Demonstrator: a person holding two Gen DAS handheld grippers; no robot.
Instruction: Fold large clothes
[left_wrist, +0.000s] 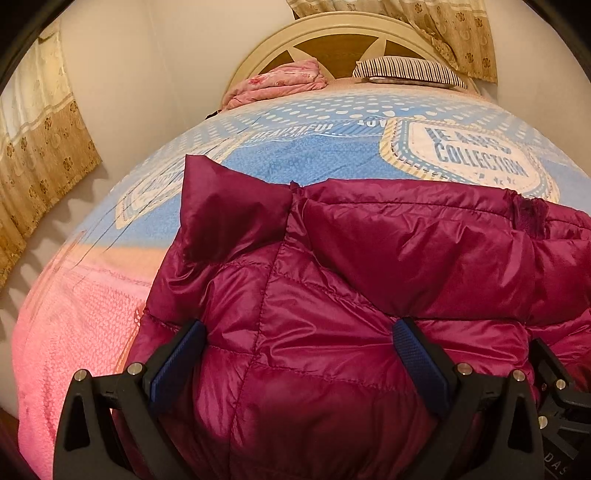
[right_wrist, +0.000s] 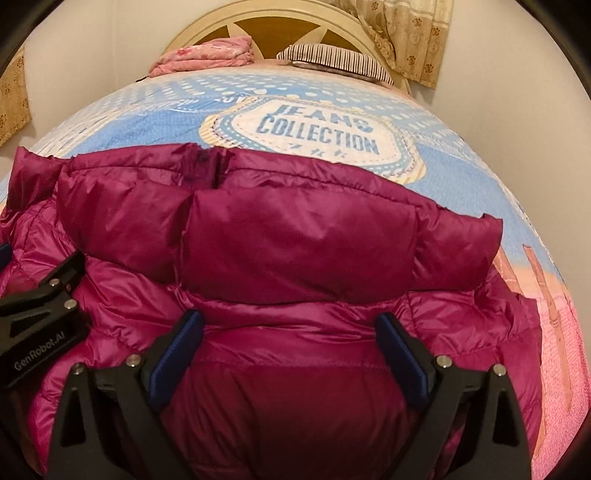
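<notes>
A magenta quilted puffer jacket (left_wrist: 369, 280) lies on the bed (left_wrist: 314, 155), at the near end of a blue and pink bedspread printed "JEANS COLLECTION". Its near part runs under both cameras and is cut off at the lower frame edges, so the hem and full outline cannot be made out. A smooth flap, perhaps a hood or folded panel, sits at its far left corner in the left wrist view; what it is stays unclear.

The left hand-held gripper (left_wrist: 299, 339) stands released, its blue-padded fingers (left_wrist: 177, 362) spread wide over the jacket with puffy fabric bulging between them; whether the pads touch the cloth is hard to tell. The right hand-held gripper (right_wrist: 290, 332) is likewise spread wide above the jacket, not clamping anything. Part of the left tool shows at the left edge of the right wrist view.

At the bed's far end lie a folded pink quilt (left_wrist: 280, 83) and a striped pillow (left_wrist: 406, 70), before a rounded headboard (left_wrist: 332, 40) partly hidden by a curtain (left_wrist: 458, 33).
</notes>
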